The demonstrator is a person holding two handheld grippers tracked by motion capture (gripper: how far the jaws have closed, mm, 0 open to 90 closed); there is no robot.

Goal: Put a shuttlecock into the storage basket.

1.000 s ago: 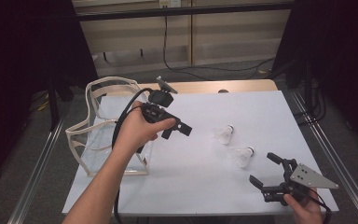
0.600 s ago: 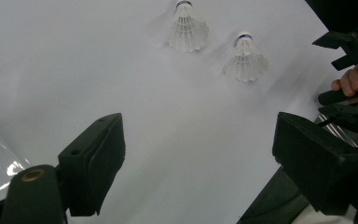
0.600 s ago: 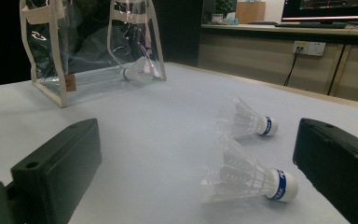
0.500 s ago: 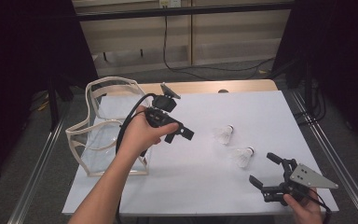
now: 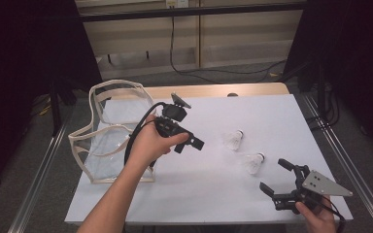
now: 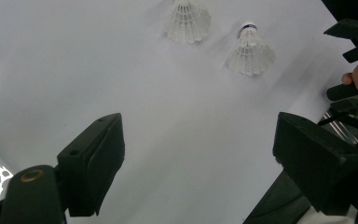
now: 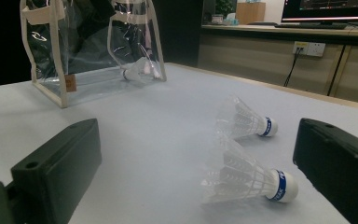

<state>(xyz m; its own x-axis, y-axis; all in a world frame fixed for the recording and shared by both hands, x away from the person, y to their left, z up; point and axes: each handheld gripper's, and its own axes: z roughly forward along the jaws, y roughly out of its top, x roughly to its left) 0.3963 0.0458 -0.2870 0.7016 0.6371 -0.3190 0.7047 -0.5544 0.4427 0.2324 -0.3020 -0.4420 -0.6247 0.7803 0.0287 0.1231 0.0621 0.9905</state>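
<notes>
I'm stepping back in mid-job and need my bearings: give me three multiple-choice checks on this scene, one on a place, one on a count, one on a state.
1. Where is the clear bag?
A. at the table's left edge
B. at the table's right edge
C. under the right gripper

2. How many shuttlecocks lie loose on the table, outside the bag?
A. one
B. two
C. four

3. How does the left gripper stand?
A. shut on a shuttlecock
B. shut and empty
C. open and empty

Answers:
1 A: in the high view the bag stands at the left edge, beside the left hand.
2 B: the farther shuttlecock and the nearer shuttlecock lie side by side; a third one lies inside the bag.
3 C: the left gripper view shows its jaws wide apart with bare table between them.
</notes>
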